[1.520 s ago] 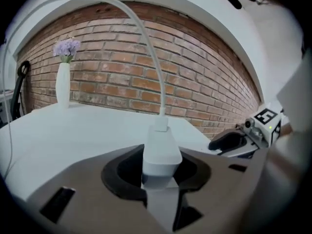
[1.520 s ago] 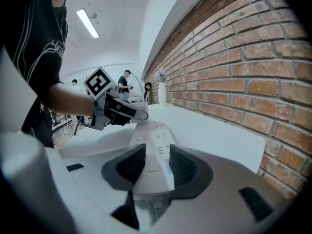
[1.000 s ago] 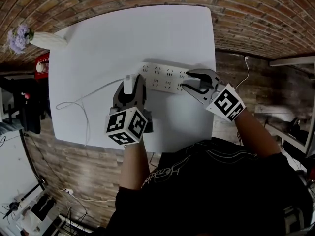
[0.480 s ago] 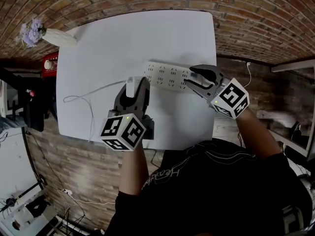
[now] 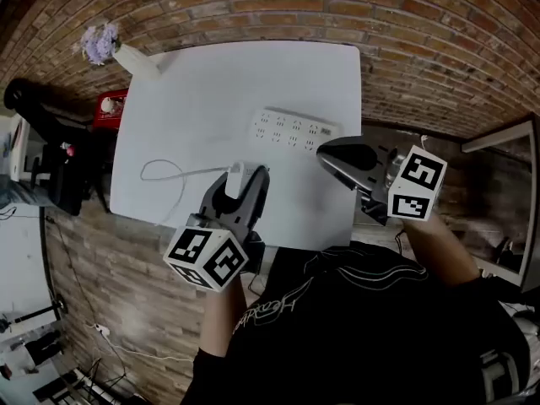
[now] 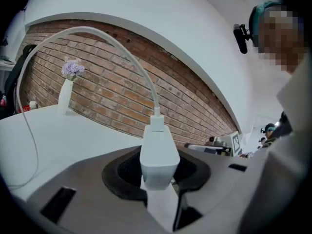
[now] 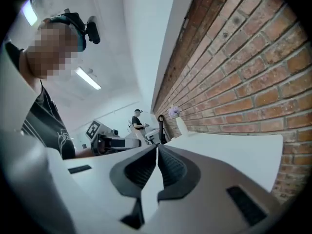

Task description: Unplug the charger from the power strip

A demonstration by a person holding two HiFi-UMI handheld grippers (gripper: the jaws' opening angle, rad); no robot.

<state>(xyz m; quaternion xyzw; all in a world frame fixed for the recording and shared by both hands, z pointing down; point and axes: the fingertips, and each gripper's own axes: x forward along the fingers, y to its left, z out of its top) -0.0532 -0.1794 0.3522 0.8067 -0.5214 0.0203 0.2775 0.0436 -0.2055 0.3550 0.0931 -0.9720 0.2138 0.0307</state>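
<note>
The white charger [image 6: 158, 155] is clamped between the jaws of my left gripper [image 5: 239, 175], lifted above the white table [image 5: 253, 74]. Its white cable [image 6: 122, 48] arcs up and trails left to a loop on the table [image 5: 162, 172]. The white power strip [image 5: 291, 130] lies flat on the table, apart from the charger, with empty sockets facing up. My right gripper [image 5: 325, 152] hovers near the strip's right end, off it, its jaws shut with nothing between them [image 7: 157, 150].
A white vase with purple flowers [image 5: 114, 47] stands at the table's far left corner, with a red object [image 5: 110, 105] just off the left edge. Brick flooring surrounds the table. Another person stands far off in the right gripper view [image 7: 138, 121].
Both grippers have risen and pulled back toward the near edge. The left carried the charger away from the strip. The right, open around the strip's end before, has left it and shut.
</note>
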